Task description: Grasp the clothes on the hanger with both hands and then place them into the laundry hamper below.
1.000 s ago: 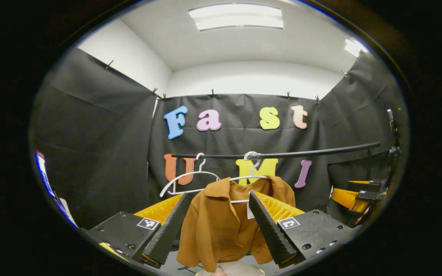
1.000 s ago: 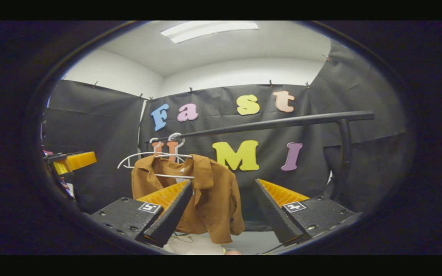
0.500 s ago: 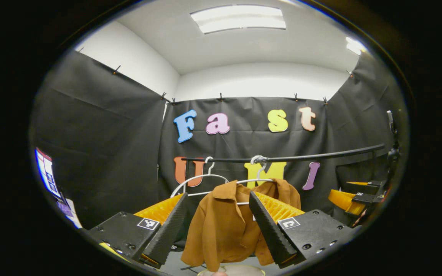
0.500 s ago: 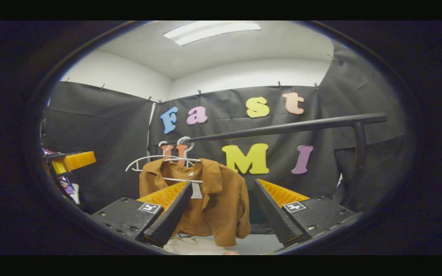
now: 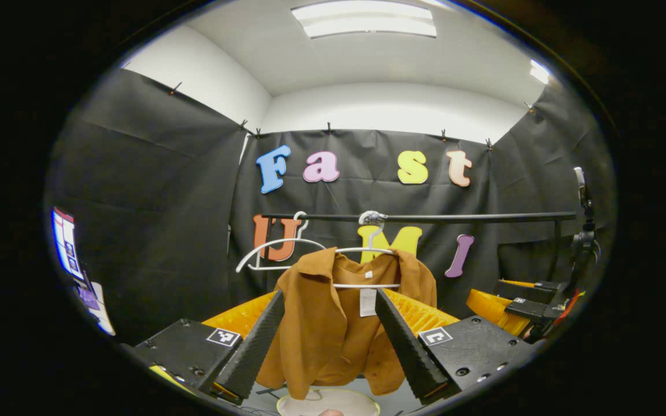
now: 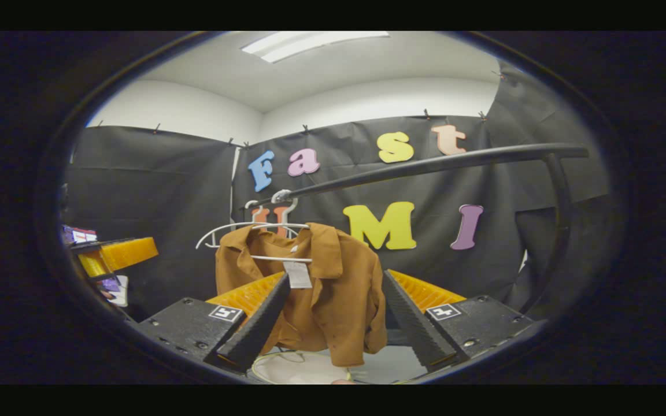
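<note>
Booth interior. Black cloth (image 5: 154,190) covers 3 walls below a white upper wall and a white ceiling with a long ceiling light (image 5: 367,18). A black rail (image 5: 454,218) runs horizontally across the back wall; in the right gripper view its near end bends down into a black upright (image 6: 558,219).

2 white hangers hook over the left part of the rail. The bare hanger (image 5: 263,254) hangs nearer the rail's left end. The second hanger (image 5: 367,251) carries the brown shirt (image 5: 333,329), just beside the first. The shirt hangs with its long axis vertical, collar at the top against the hanger, hem pointing down, its open front and a white tag (image 5: 367,302) facing the cameras.

Below the hem, at the bottom edge of both views, lies the pale round rim of the laundry hamper (image 5: 333,403); little of it can be made out. The floor beside it is light grey.

The left hand-held gripper (image 5: 327,341) has its fingers spread wide apart, the shirt seen between them and not touched. The right hand-held gripper (image 6: 336,323) is likewise spread wide, framing the shirt's right half without contact. Each also appears at the other view's side edge. A lit screen (image 5: 67,242) stands at the left wall.
</note>
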Action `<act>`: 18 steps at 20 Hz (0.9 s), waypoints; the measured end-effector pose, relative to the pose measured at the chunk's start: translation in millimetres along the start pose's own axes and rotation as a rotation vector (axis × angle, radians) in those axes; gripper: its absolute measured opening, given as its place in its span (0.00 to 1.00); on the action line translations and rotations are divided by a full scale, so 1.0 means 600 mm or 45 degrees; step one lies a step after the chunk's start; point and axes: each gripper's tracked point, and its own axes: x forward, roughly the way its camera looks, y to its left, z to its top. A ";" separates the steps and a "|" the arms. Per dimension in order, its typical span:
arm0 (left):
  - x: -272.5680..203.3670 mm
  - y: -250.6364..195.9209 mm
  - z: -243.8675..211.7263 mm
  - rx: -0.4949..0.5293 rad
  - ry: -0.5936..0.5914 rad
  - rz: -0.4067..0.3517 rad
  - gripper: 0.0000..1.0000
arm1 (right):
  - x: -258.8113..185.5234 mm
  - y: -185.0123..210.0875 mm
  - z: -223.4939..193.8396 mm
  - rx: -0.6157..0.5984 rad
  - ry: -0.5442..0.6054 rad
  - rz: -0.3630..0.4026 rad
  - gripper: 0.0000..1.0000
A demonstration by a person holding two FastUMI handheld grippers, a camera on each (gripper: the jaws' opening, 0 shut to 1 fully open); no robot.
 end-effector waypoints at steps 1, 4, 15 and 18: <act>0.000 -0.003 -0.004 0.003 0.007 -0.002 1.00 | -0.001 -0.002 -0.004 -0.003 -0.001 0.005 0.99; 0.000 -0.007 -0.011 0.009 0.016 0.010 1.00 | -0.011 -0.017 -0.018 -0.001 0.027 -0.033 0.99; 0.099 0.018 -0.063 0.008 0.117 -0.010 0.97 | 0.022 -0.027 -0.075 -0.009 0.116 -0.121 0.99; 0.154 0.021 -0.094 -0.028 0.176 -0.064 1.00 | 0.078 -0.026 -0.097 0.024 0.160 -0.162 0.99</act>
